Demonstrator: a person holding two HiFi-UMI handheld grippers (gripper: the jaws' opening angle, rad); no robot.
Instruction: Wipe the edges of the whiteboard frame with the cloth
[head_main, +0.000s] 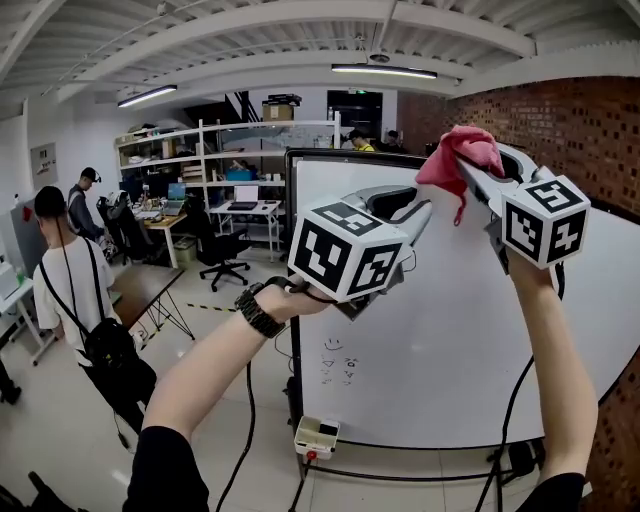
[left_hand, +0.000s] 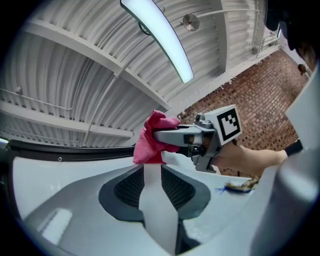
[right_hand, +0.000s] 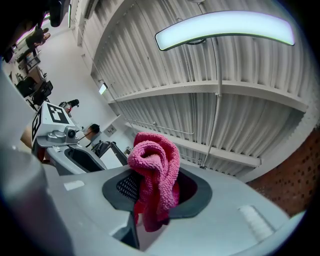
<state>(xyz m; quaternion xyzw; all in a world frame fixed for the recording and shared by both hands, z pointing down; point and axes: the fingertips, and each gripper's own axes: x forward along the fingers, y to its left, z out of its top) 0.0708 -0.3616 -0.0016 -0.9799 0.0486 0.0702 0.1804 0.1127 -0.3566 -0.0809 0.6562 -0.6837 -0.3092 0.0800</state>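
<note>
A whiteboard (head_main: 450, 330) with a black frame (head_main: 292, 330) stands upright in front of me. My right gripper (head_main: 462, 160) is raised at the board's top edge and is shut on a pink cloth (head_main: 458, 150). The cloth (right_hand: 155, 170) bunches up over the right gripper (right_hand: 155, 192) and hangs down between its jaws. My left gripper (head_main: 425, 210) is held just left of and below the cloth, in front of the board, with its jaws slightly apart and nothing between them. In the left gripper view the cloth (left_hand: 152, 137) shows just beyond the left gripper (left_hand: 152, 175).
A brick wall (head_main: 590, 130) runs behind the board on the right. A white power strip (head_main: 317, 437) and cables lie on the floor at the board's foot. A person with a backpack (head_main: 70, 290), a folding table (head_main: 145, 290) and an office chair (head_main: 215, 245) stand to the left.
</note>
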